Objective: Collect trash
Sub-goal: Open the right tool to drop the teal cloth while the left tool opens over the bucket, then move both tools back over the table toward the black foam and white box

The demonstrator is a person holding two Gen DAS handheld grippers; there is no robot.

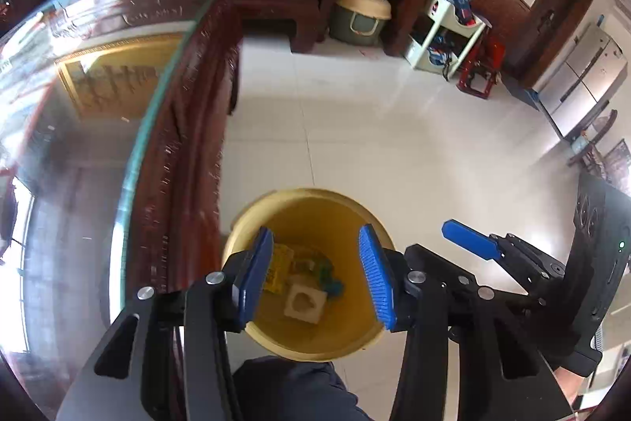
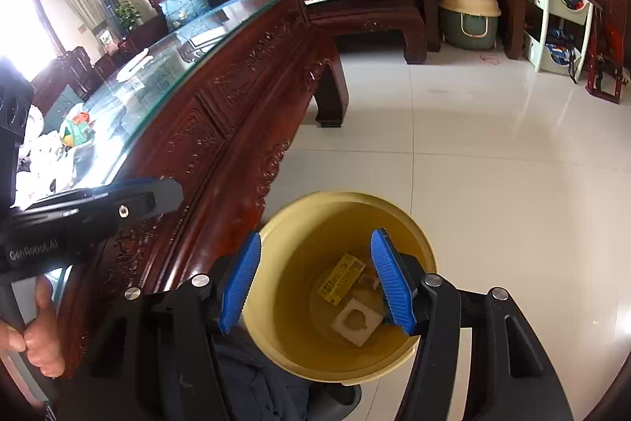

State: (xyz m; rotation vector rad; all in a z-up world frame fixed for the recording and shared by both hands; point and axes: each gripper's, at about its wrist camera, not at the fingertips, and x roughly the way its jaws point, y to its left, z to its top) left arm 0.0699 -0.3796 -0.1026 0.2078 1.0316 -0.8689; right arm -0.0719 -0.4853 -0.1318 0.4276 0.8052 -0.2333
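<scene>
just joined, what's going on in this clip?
A person is collecting trash with two handheld grippers. Both the left gripper and right gripper hang open and empty over a yellow bin on the floor beside a carved wooden table. A yellow carton and a white foam piece lie inside the bin.

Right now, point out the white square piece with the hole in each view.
Left wrist view: the white square piece lies at the bottom of the yellow bin, lower centre.
Right wrist view: the same piece in the bin, lower centre-right.
Shared landmark: the yellow box beside it.
</scene>
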